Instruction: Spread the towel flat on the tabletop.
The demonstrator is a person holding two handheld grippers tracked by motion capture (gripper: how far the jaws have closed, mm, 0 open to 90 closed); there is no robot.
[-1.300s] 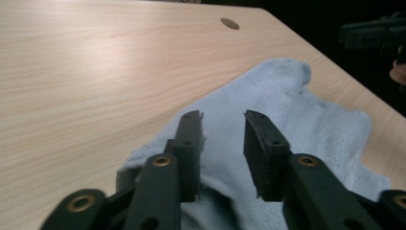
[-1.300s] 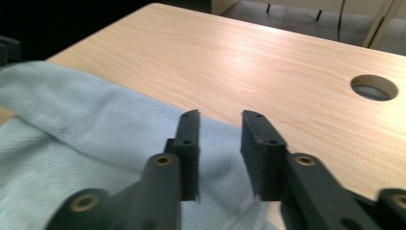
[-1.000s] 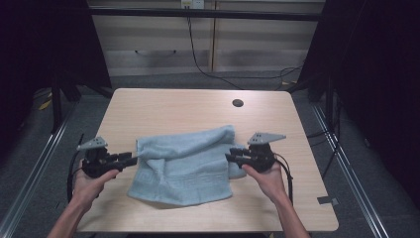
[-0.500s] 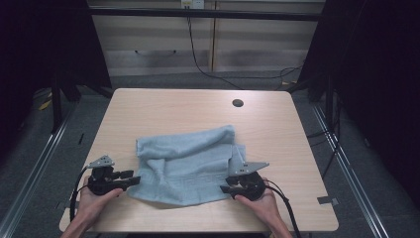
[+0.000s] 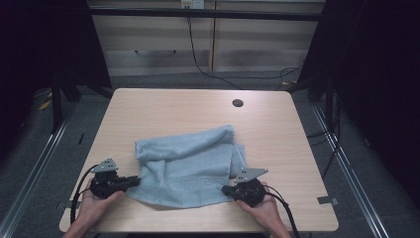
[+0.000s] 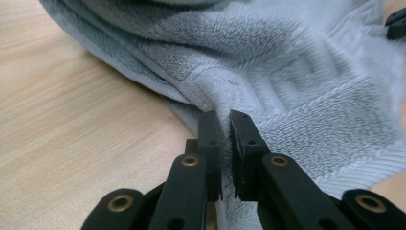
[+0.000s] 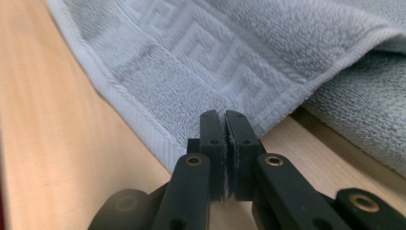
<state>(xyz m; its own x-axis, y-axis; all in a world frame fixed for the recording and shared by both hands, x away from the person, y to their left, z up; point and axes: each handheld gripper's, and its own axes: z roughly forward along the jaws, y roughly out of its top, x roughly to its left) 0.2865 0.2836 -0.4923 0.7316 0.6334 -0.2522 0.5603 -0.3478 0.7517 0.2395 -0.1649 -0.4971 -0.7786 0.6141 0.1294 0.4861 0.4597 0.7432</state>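
Note:
A light blue towel [image 5: 188, 163] lies crumpled and partly folded on the wooden table [image 5: 173, 114], nearer the front edge. My left gripper [image 5: 133, 181] is at its near left corner, and its jaws have just been closing: they are shut on a fold of the towel [image 6: 306, 72], with my left gripper [image 6: 225, 116] pinching the hem. My right gripper [image 5: 226, 190] is at the near right corner. Its jaws have also just been closing and pinch the patterned border of the towel [image 7: 201, 52], so my right gripper [image 7: 224, 114] is shut on that edge.
A dark round hole [image 5: 237, 103] sits in the tabletop at the far right. Both hands rest close to the table's front edge. Metal rails [image 5: 44, 148] run along the floor on either side, and cables [image 5: 198, 54] hang behind the table.
Both hands moved from the towel's sides toward the front edge, down to its near corners. Both pairs of jaws went from open to shut on the towel.

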